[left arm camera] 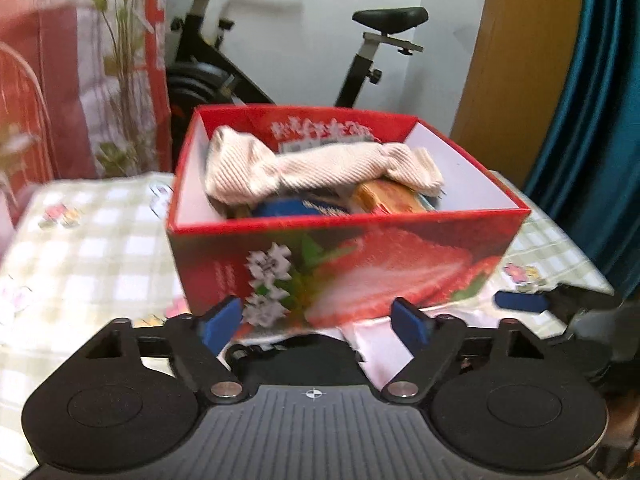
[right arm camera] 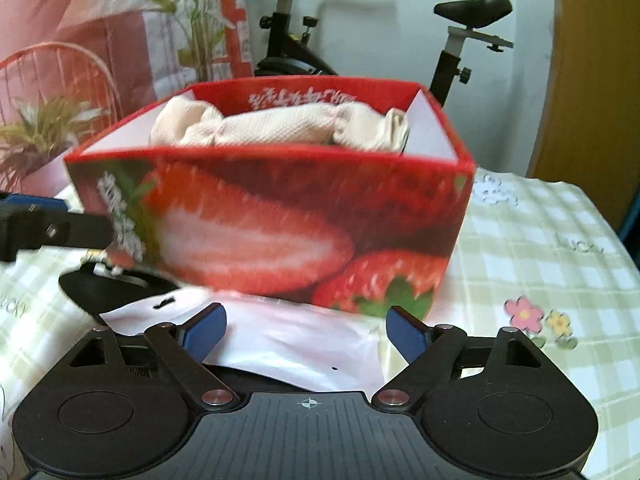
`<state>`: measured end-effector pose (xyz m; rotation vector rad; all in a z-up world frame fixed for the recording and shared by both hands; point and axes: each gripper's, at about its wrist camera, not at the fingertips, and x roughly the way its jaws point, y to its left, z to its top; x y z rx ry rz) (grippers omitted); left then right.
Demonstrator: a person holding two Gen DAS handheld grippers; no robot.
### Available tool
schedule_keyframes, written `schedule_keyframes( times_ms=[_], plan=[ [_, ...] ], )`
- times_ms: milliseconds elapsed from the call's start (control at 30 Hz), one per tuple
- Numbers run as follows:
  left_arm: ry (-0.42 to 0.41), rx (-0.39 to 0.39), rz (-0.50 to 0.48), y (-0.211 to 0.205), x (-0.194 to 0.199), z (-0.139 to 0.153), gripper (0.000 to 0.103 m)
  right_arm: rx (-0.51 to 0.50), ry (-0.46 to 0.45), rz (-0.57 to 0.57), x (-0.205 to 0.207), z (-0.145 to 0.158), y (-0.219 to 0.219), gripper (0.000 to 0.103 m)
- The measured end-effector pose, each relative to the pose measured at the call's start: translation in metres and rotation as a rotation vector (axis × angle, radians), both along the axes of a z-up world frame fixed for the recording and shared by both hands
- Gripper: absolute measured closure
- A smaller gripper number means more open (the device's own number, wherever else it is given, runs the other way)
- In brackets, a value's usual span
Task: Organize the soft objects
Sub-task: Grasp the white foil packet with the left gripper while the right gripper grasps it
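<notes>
— Where is the soft thing lying, relative to the tools?

— The cream ribbed cloth (left arm camera: 320, 168) is lying in the red strawberry box (left arm camera: 344, 264), draped over the packets inside. The box is sitting on the bench (left arm camera: 92, 248) with its checked cover, directly ahead of both tools and above their fingertips.

— And its long axis?

— It is running side to side across both views, along the box's near wall — one bunched end toward each hand, so neither hand is clearly nearer.

— What are the tools doing?

— The left tool (left arm camera: 316, 322) is standing spread, nothing between its blue pads. The right tool (right arm camera: 306, 330) is spread too, pinching nothing; a white plastic bag (right arm camera: 280, 340) is lying just under it, in front of the box.

— So the coming move?

— Judging from this, each tool is needing to go up over the near rim to reach its own end.
</notes>
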<state>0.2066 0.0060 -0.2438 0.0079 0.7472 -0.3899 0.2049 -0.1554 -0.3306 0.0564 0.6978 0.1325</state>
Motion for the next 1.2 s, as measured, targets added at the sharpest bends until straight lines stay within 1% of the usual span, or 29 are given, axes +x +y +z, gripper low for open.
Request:
schedule_keyframes(
  times_ms=[33,100,167,267,300,367,467,567,633,767,933,1067,1100,1200],
  plan=[
    [0.013,-0.015,-0.007,0.0,0.0,-0.003,0.029,0.003,-0.004,0.005,-0.003,-0.002,0.0,0.019],
    [0.045,-0.048,-0.028,-0.001,0.001,-0.009,0.042,0.022,-0.005,0.008,-0.01,-0.009,0.001,0.019],
    [0.077,-0.094,-0.048,-0.002,0.0,-0.015,0.048,0.046,-0.009,0.002,-0.014,-0.012,-0.004,0.02],
    [0.114,-0.146,-0.071,-0.004,-0.001,-0.023,0.054,0.069,-0.028,0.003,-0.024,-0.019,-0.007,0.02],
    [0.126,-0.157,-0.083,-0.006,-0.002,-0.026,0.06,0.073,-0.032,0.006,-0.027,-0.02,-0.008,0.02],
    [0.147,-0.176,-0.106,-0.009,-0.003,-0.031,0.067,0.087,-0.039,0.017,-0.032,-0.021,-0.009,0.023],
    [0.168,-0.189,-0.12,-0.013,-0.006,-0.039,0.067,0.108,-0.04,0.025,-0.035,-0.022,-0.012,0.026],
    [0.191,-0.196,-0.114,-0.014,-0.007,-0.047,0.067,0.115,-0.041,0.036,-0.036,-0.02,-0.011,0.03],
    [0.203,-0.2,-0.105,-0.014,-0.008,-0.052,0.067,0.122,-0.04,0.044,-0.037,-0.021,-0.011,0.031],
    [0.203,-0.194,-0.109,-0.016,-0.007,-0.055,0.068,0.142,-0.038,0.048,-0.041,-0.022,-0.012,0.031],
    [0.175,-0.203,-0.124,-0.014,-0.015,-0.056,0.092,0.152,-0.032,0.043,-0.045,-0.022,-0.014,0.031],
    [0.152,-0.204,-0.125,-0.006,-0.028,-0.062,0.093,0.178,-0.033,0.038,-0.049,-0.023,-0.016,0.029],
    [0.15,-0.201,-0.126,-0.005,-0.03,-0.065,0.093,0.184,-0.03,0.034,-0.05,-0.024,-0.016,0.027],
    [0.171,-0.203,-0.121,-0.002,-0.03,-0.073,0.093,0.205,-0.023,0.025,-0.051,-0.026,-0.018,0.026]
  ],
)
